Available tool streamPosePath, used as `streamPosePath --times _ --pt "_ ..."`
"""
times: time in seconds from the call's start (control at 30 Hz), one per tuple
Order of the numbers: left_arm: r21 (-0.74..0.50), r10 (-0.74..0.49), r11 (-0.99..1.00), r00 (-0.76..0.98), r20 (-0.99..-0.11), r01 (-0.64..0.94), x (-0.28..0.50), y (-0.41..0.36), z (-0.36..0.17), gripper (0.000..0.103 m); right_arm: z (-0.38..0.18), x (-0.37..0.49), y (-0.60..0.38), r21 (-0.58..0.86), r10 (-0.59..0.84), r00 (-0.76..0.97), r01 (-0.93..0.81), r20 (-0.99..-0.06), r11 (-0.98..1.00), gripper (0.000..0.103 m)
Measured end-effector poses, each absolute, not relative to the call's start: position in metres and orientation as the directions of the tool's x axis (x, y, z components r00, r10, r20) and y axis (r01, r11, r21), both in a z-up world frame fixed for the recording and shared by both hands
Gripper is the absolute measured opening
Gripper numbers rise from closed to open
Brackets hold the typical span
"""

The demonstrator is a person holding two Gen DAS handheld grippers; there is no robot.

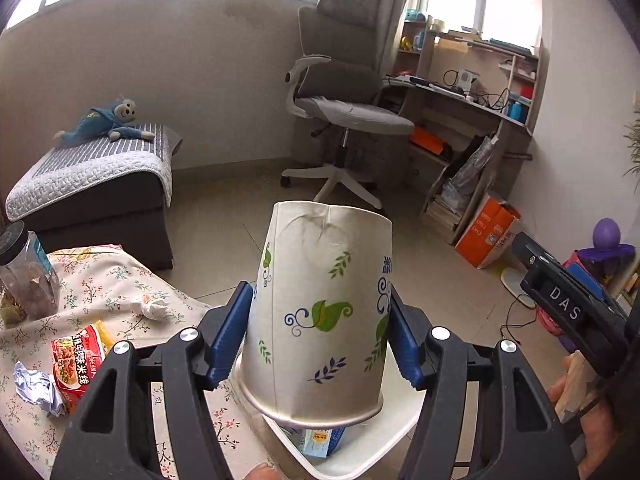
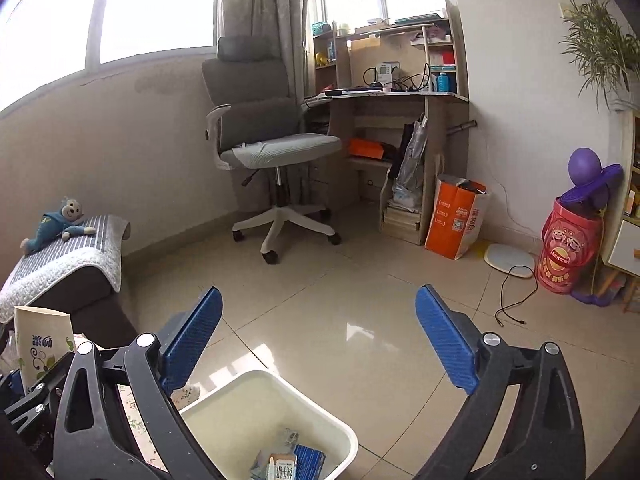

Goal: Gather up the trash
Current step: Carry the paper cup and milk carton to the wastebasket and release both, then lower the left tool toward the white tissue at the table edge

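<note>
On the flowered tablecloth (image 1: 120, 280) at far left, more trash waits: a crumpled foil wrapper (image 1: 34, 386), a red noodle packet (image 1: 76, 360) and a white tissue wad (image 1: 154, 308), near a dark-lidded jar (image 1: 24, 272) that is partly cut off by the frame edge. These likely come next, since the table sits just beside the bin.

At centre, the left gripper (image 1: 320, 336) clamps a dented paper cup (image 1: 320, 312) with leaf print, blue pads pressing both sides, the cup inverted with its rim down. It hangs directly over the white waste bin (image 1: 372, 448), apparently positioned for a drop. The cup blocks most of the bin from the left wrist view; only a carton scrap (image 1: 320, 442) shows beneath.

The right wrist view shows the cup (image 2: 40, 344) at the left edge, half cut off. The bin (image 2: 224, 396) holds small cartons (image 2: 288, 460), labels too small to read. The right gripper (image 2: 318, 344) stands spread wide with nothing between its pads, over the bin's far side, looking as though it has let go of something. In the left wrist view, only the right tool's black body marked DAS (image 1: 568, 300) and part of a hand (image 1: 576, 396) appear at the right edge.
</note>
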State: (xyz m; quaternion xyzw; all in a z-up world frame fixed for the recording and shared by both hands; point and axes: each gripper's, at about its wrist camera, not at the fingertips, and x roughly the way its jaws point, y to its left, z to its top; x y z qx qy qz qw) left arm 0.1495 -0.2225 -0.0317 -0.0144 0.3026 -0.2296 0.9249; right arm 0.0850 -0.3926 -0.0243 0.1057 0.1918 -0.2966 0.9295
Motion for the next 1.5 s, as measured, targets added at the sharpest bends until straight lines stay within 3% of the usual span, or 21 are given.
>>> streamPosePath --times 0.23,0.37,0.5,0.73,1.03,1.17,1.5 --pt "-0.175 -0.479 0.865 0.666 -0.572 0.471 0.154 -0.257 -0.03 0.071 -0.026 0.073 -0.415 0.126 -0.544 0.723 0.642 -0.425 0.756 0.093" --pt "-0.157 -0.467 0.871 0.687 -0.557 0.466 0.151 -0.264 -0.023 0.087 -0.027 0.066 -0.42 0.137 -0.565 0.713 0.662 -0.415 0.737 0.096" --pt "-0.103 -0.415 0.896 0.729 -0.544 0.432 0.147 -0.263 -0.02 0.09 -0.027 0.064 -0.414 0.113 -0.582 0.708 0.668 -0.4 0.736 0.096" --pt "-0.023 -0.287 0.948 0.817 -0.501 0.318 0.141 -0.248 -0.017 0.09 -0.025 0.066 -0.388 0.023 -0.611 0.708 0.66 -0.354 0.751 0.096" --pt "-0.012 -0.15 0.987 0.888 -0.434 0.161 0.133 -0.207 -0.011 0.091 -0.02 0.066 -0.358 0.043 -0.565 0.765 0.605 -0.31 0.795 0.096" --pt "-0.017 -0.108 0.994 0.898 -0.427 0.112 0.131 -0.189 -0.011 0.095 -0.019 0.071 -0.341 0.035 -0.535 0.788 0.57 -0.305 0.821 0.096" --pt "0.007 0.018 1.0 0.879 -0.476 -0.017 0.128 -0.128 -0.024 0.095 -0.026 0.082 -0.29 -0.015 -0.431 0.84 0.452 -0.329 0.892 0.096"
